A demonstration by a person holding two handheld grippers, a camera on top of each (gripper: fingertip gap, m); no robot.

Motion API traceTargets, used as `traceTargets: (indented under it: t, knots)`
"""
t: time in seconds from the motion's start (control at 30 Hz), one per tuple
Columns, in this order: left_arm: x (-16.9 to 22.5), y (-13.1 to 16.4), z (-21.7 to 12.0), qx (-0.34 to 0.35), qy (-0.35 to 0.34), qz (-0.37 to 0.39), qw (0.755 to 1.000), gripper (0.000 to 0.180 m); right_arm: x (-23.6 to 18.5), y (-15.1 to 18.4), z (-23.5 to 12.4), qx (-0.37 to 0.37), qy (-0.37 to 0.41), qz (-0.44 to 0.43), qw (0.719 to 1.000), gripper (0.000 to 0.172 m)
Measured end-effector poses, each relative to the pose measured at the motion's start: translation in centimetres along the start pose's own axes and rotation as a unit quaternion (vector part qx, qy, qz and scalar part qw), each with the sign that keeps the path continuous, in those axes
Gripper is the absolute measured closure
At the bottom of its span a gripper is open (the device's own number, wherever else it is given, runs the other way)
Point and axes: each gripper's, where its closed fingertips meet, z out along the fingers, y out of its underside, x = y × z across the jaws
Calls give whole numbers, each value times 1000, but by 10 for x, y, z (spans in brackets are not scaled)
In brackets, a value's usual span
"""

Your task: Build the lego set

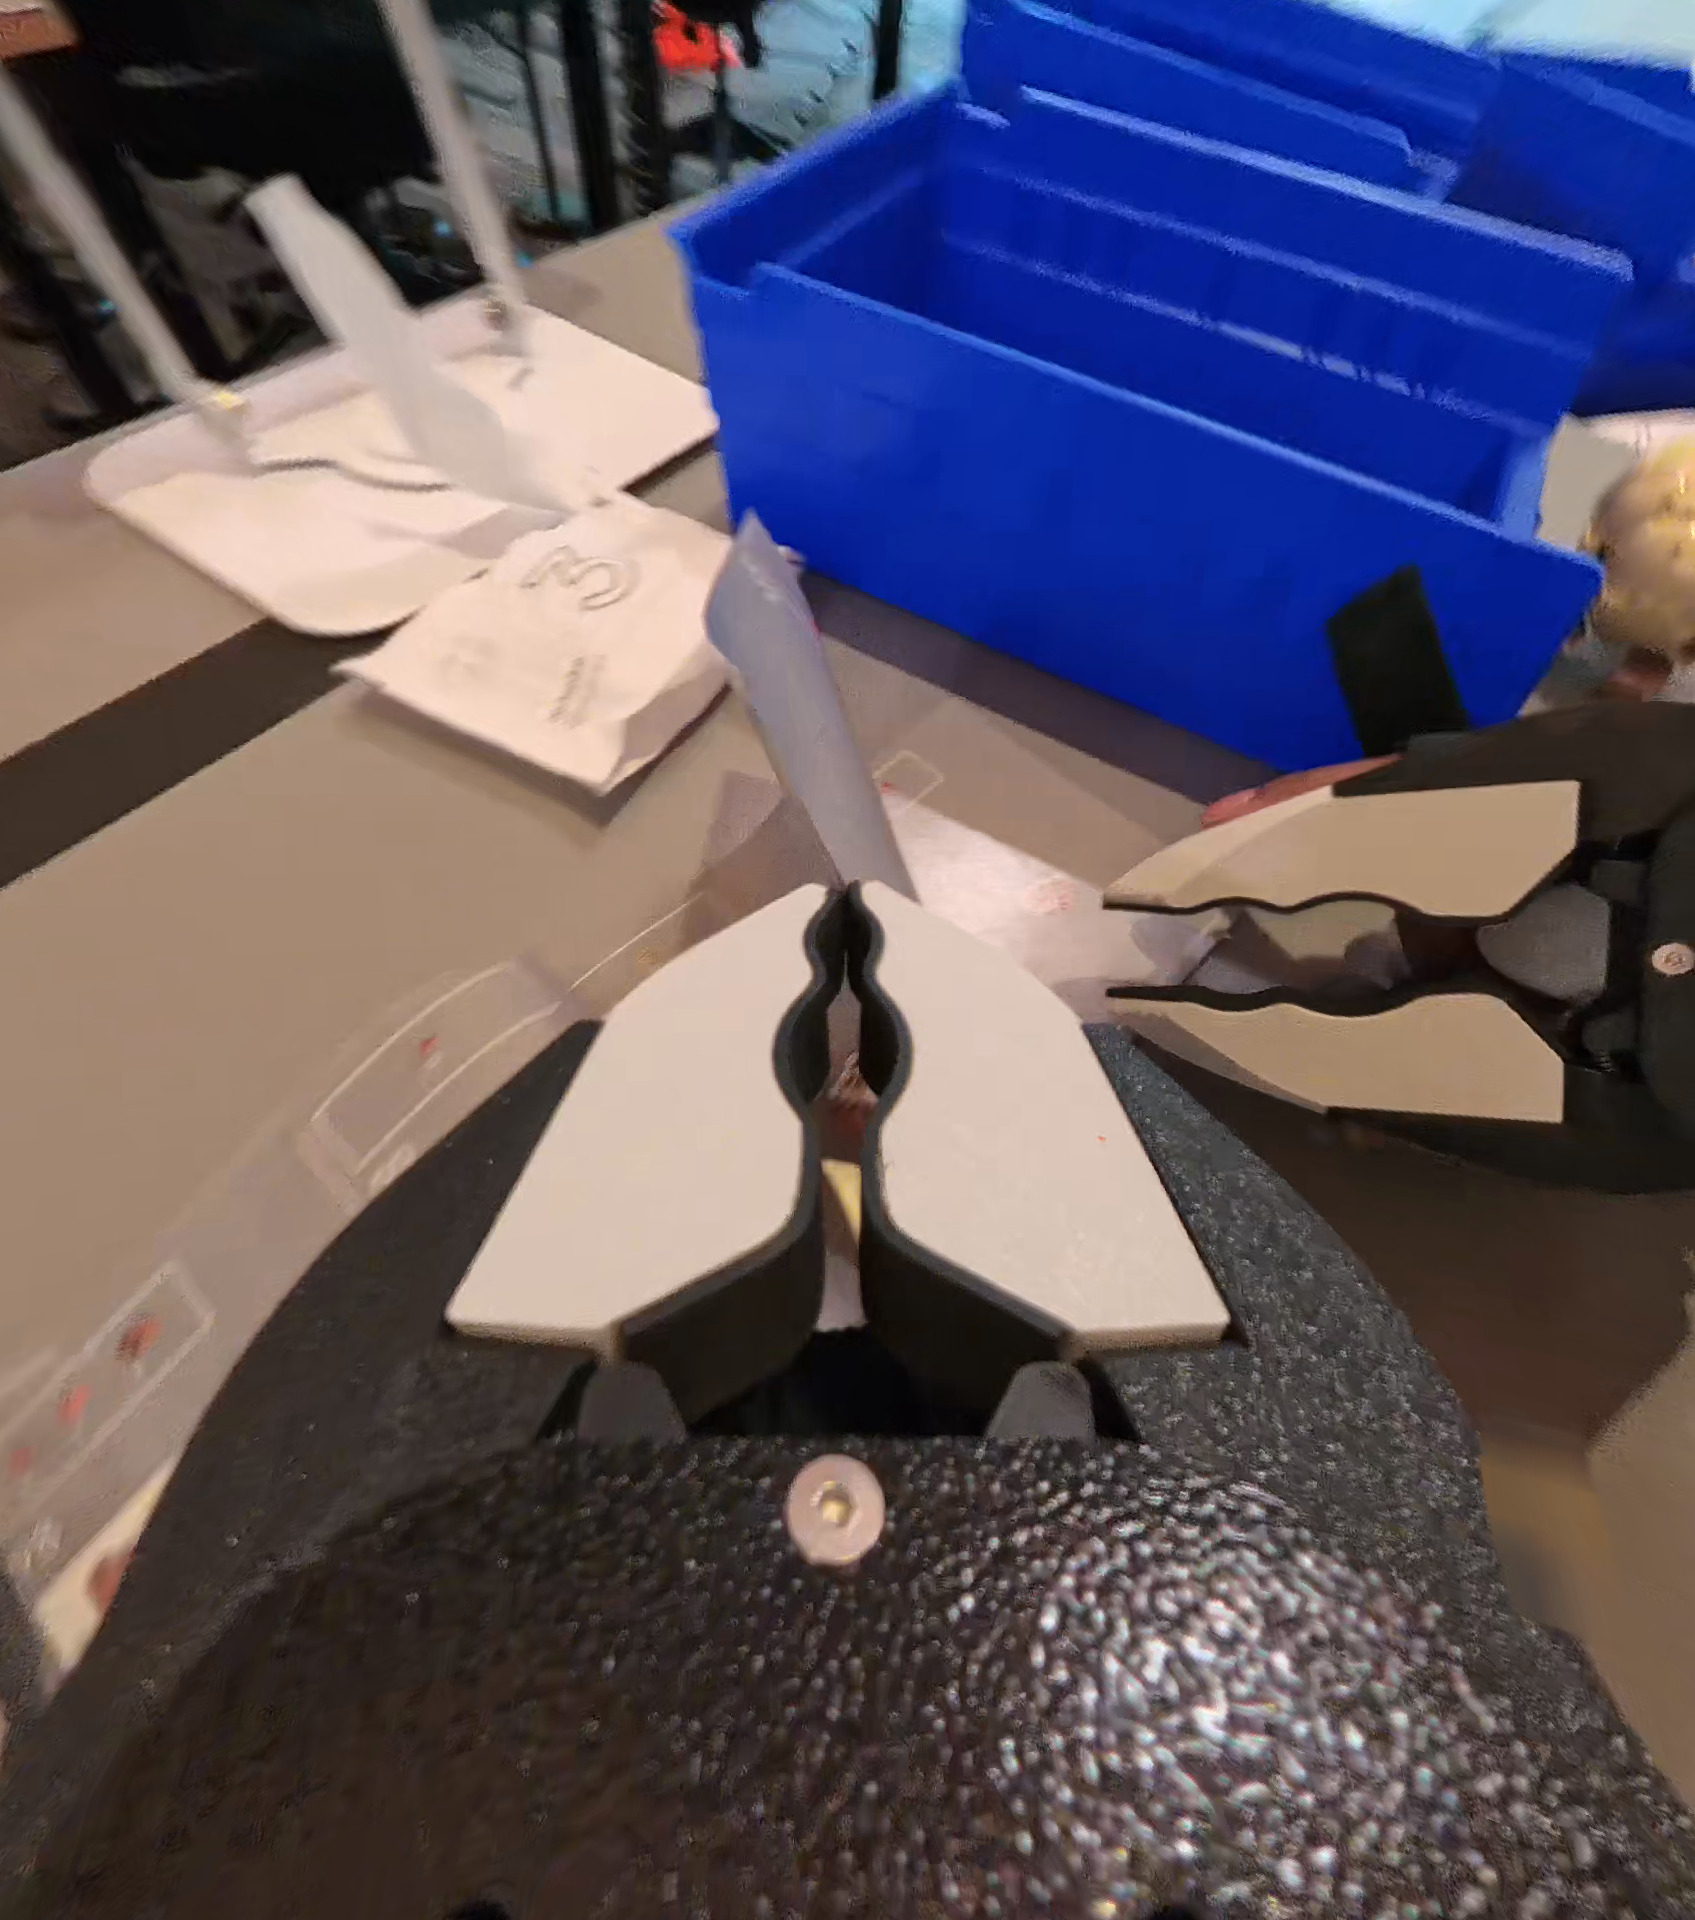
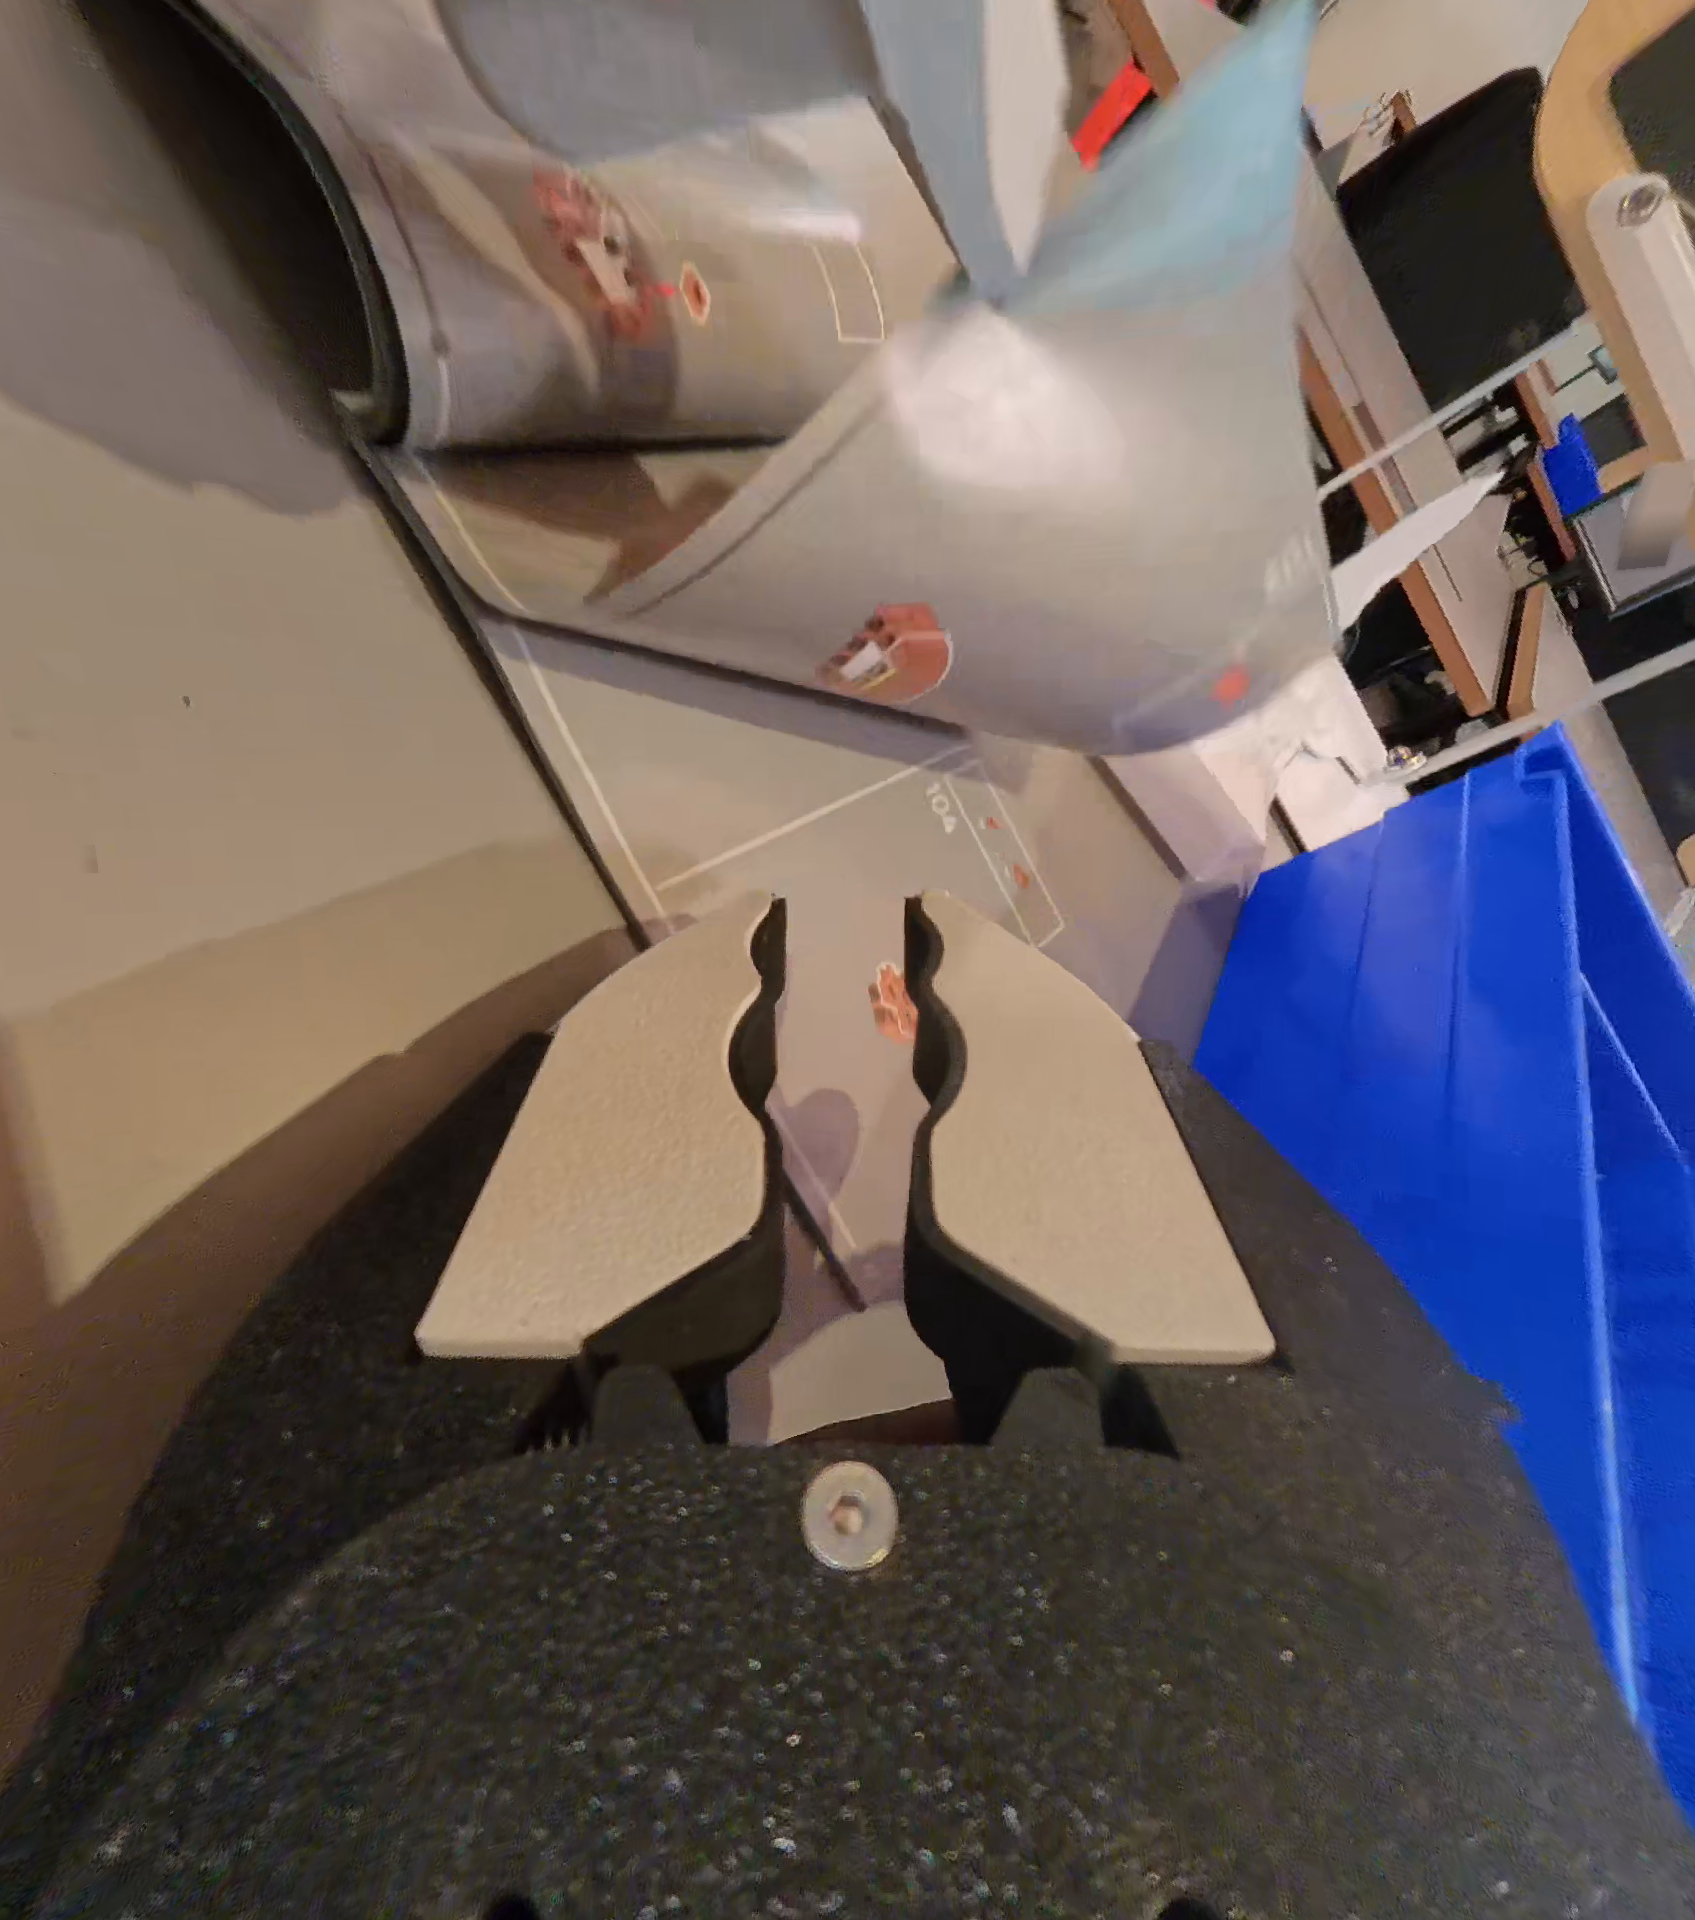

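Observation:
My left gripper [image 1: 851,894] is shut on a thin clear plastic bag [image 1: 801,717]. A flap of the bag stands up from the closed fingertips. In the right wrist view the same bag [image 2: 1030,520] hangs lifted and bunched to a pinch point near the top, with small red marks printed on it. My right gripper [image 2: 843,909] is open. Clear film with a red mark lies flat under and between its fingers, and the pads do not press on it. In the left wrist view the right gripper [image 1: 1113,951] lies just right of my left fingertips, jaws apart, with whitish film between them.
A blue bin [image 1: 1082,488] stands right behind the grippers, also in the right wrist view [image 2: 1497,1143], with more blue bins beyond. White paper packets [image 1: 552,665] and a white stand base with rods [image 1: 386,436] lie far left. More clear bags [image 1: 427,1060] lie on the grey table. Across from one pair of fingers to the other is roughly 9 cm.

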Motion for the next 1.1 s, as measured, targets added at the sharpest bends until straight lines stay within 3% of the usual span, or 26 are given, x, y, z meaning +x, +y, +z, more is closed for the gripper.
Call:
traceTargets:
  t: [0.13,0.27,0.47,0.57,0.77,0.83,0.9,0.97,1.1]
  knots:
    - [-28,18,-35,34,-13,-103,994,180,1,-21,7,16,-16,-10,1000,149]
    - [-39,51,-56,6,-19,-128,992,180,-6,-47,17,31,-50,-39,997,148]
    - [-48,88,-91,-34,-59,-80,994,171,-10,-81,39,41,-65,-56,995,148]
    - [-35,77,-103,-17,-54,-66,996,168,-14,-88,48,42,-67,-58,995,148]
    - [-49,71,-122,-53,-137,38,988,157,-17,-88,54,42,-65,-68,995,148]
    - [-57,79,-133,-106,-164,94,976,158,-19,-87,54,43,-73,-73,994,148]
    - [-70,99,-148,-193,-203,158,947,158,-24,-88,51,49,-93,-81,991,148]
    - [-77,109,-158,-233,-226,183,928,154,-27,-89,48,49,-116,-79,989,148]
    - [-69,120,-157,-254,-187,166,934,150,-32,-86,43,29,-162,-78,983,148]
